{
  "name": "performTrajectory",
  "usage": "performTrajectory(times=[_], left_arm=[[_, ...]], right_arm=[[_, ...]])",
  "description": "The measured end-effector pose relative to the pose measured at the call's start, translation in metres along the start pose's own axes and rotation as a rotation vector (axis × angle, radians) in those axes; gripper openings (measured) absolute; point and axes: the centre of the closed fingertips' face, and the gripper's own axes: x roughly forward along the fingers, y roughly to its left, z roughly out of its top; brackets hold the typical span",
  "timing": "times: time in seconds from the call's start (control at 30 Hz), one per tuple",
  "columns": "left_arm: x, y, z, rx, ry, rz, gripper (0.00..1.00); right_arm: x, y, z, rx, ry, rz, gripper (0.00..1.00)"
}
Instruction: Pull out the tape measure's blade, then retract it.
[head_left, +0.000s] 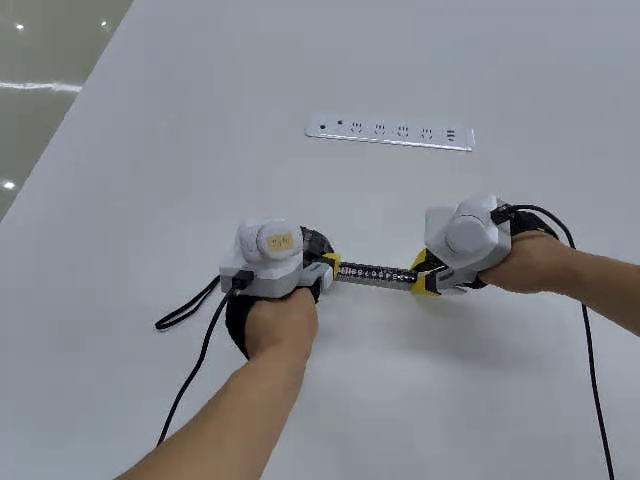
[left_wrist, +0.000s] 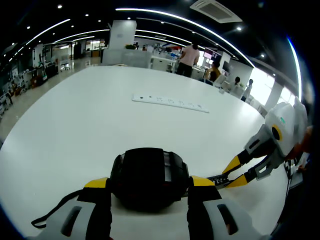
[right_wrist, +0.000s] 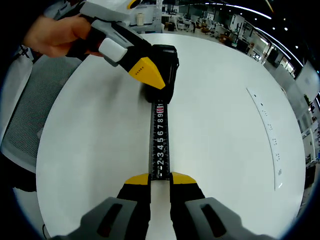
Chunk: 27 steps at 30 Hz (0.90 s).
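The white tabletop (head_left: 200, 150) carries everything; its left edge runs diagonally across the head view's upper left corner. A long white power strip (head_left: 390, 132) lies flat toward the far side, well in from that edge and well apart from the work.

On the near side of the strip the two grippers face each other, each held in a hand. The left gripper (head_left: 325, 268) has its yellow-tipped jaws closed narrow on the black tape measure case (head_left: 318, 245). In the left gripper view the case (left_wrist: 150, 175) sits between the two tips, touching both, and rests on the tabletop. The right gripper (head_left: 425, 275) has its jaws nearly together, pinching the free end of the blade (head_left: 375, 273). In the right gripper view the two yellow tips press on the blade (right_wrist: 160, 140) from either side, just past the low numbers.

The blade is drawn out a short way and stretches straight from the case to the right gripper, just above the tabletop, numbers facing up.

A thin black wrist strap (head_left: 185, 310) trails from the case across the tabletop toward the left edge.
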Motion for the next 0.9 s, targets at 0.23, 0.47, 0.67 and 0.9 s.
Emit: performTrajectory(times=[0.23, 0.47, 0.67, 0.9], left_arm=[[0.0, 0.0, 0.0, 0.0, -0.001, -0.001, 0.58], [0.0, 0.0, 0.0, 0.0, -0.006, -0.003, 0.58], [-0.001, 0.001, 0.0, 0.002, -0.007, -0.005, 0.58], [-0.001, 0.001, 0.0, 0.005, -0.005, -0.007, 0.58]], right_arm=[[0.003, 0.0, 0.007, -0.012, -0.007, -0.007, 0.13], [0.006, 0.0, 0.013, -0.019, -0.014, -0.014, 0.13], [0.009, 0.001, 0.019, -0.023, -0.02, -0.018, 0.13], [0.011, 0.001, 0.026, -0.028, -0.03, -0.021, 0.13]])
